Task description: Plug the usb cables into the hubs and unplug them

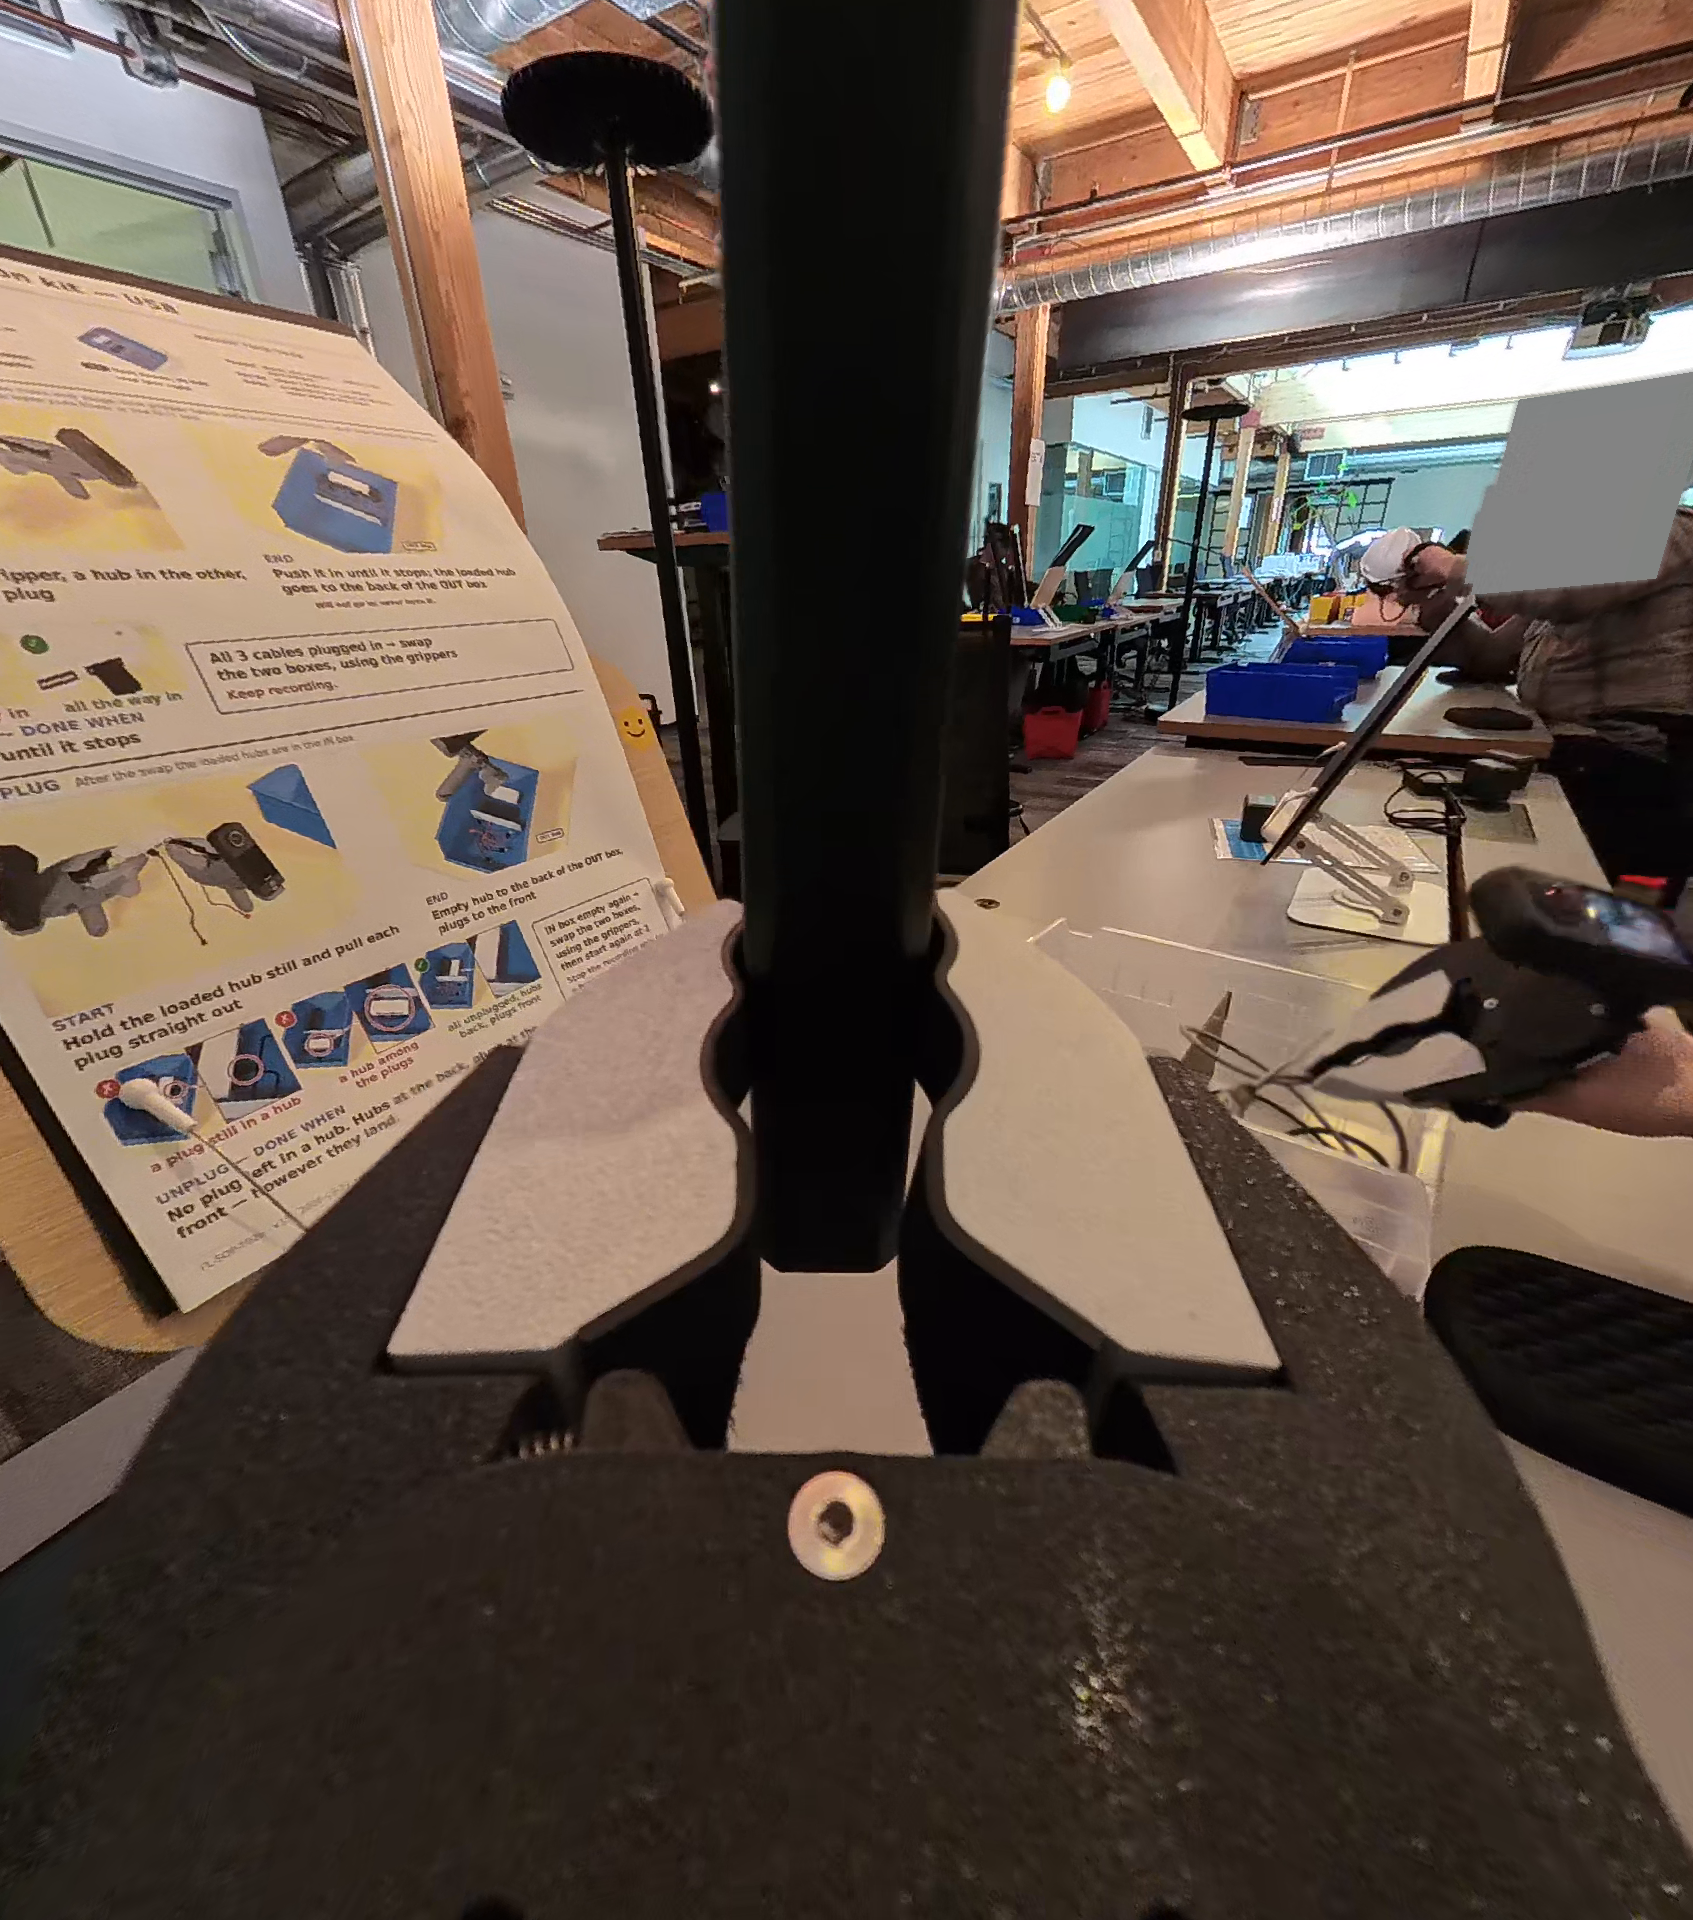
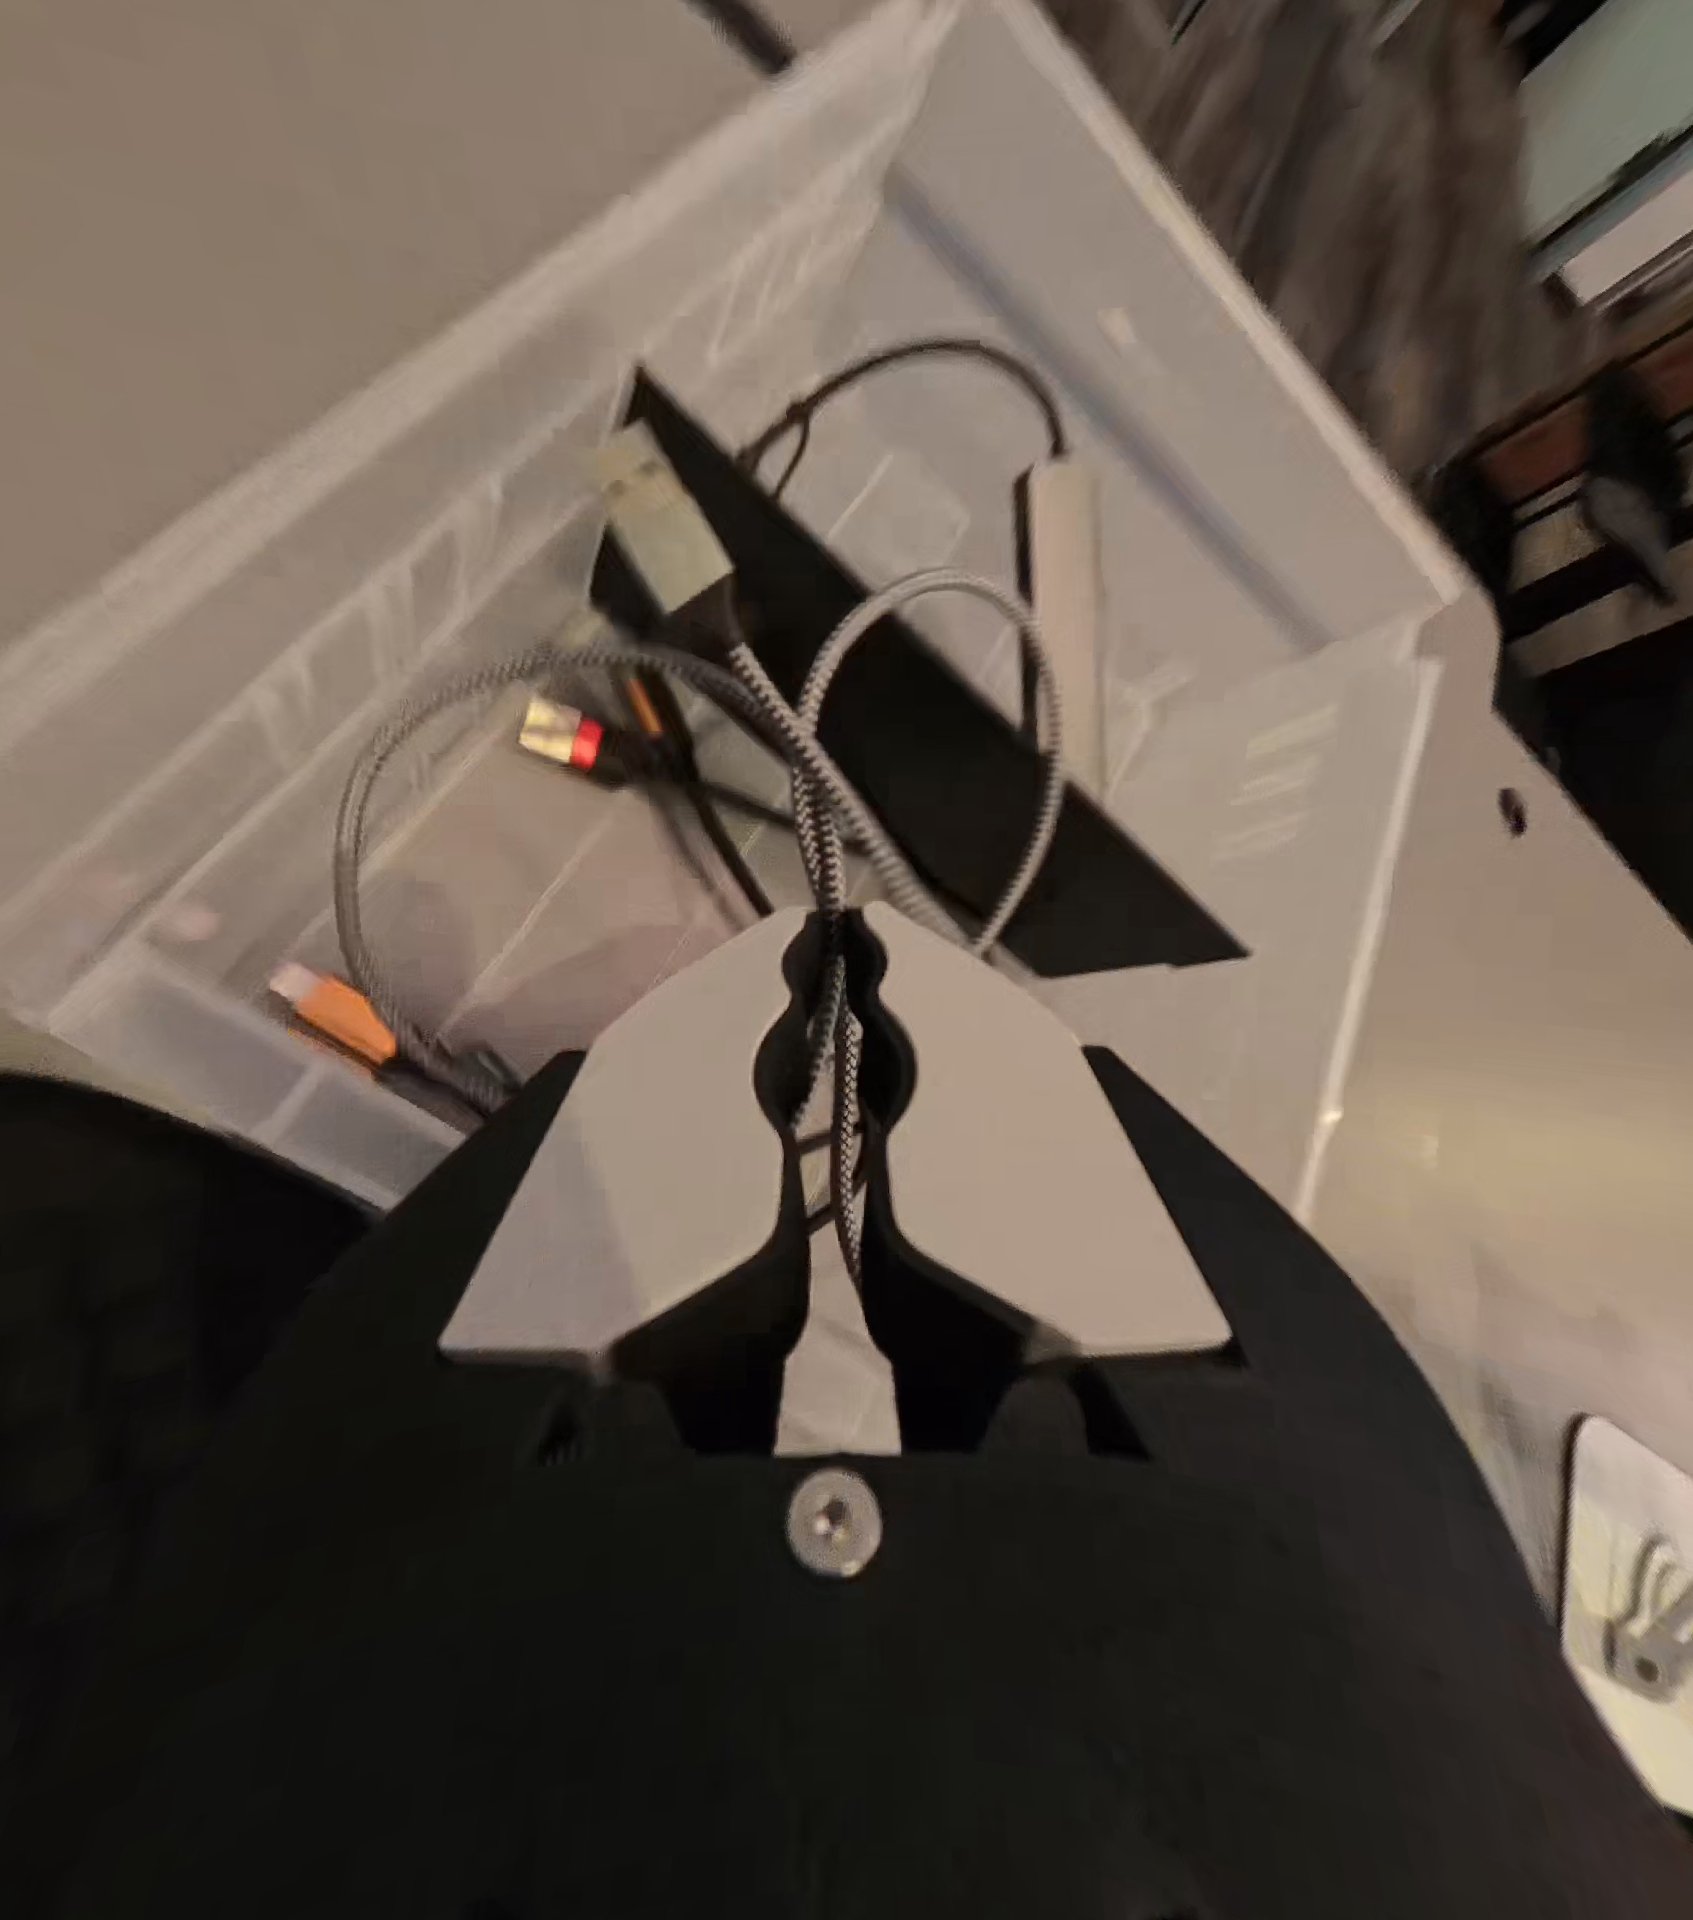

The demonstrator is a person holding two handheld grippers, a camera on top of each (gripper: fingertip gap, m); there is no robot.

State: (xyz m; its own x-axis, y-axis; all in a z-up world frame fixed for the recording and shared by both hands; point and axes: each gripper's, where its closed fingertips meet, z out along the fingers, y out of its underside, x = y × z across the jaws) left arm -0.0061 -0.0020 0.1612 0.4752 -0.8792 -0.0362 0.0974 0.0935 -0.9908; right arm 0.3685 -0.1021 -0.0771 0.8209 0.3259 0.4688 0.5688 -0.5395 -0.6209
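Above the clear plastic bin (image 2: 1185,312), the right gripper (image 2: 837,920) has its jaws pinched together on a bunch of grey braided USB cables (image 2: 826,821). Their plugs dangle over the bin: a grey one (image 2: 665,530), a red-banded one (image 2: 561,738) and an orange one (image 2: 333,1013). A white hub (image 2: 1065,540) lies inside the bin beside a black divider (image 2: 925,748). Left of the bin, the left gripper (image 1: 837,935) is clamped on a dark flat hub (image 1: 852,623), held upright.
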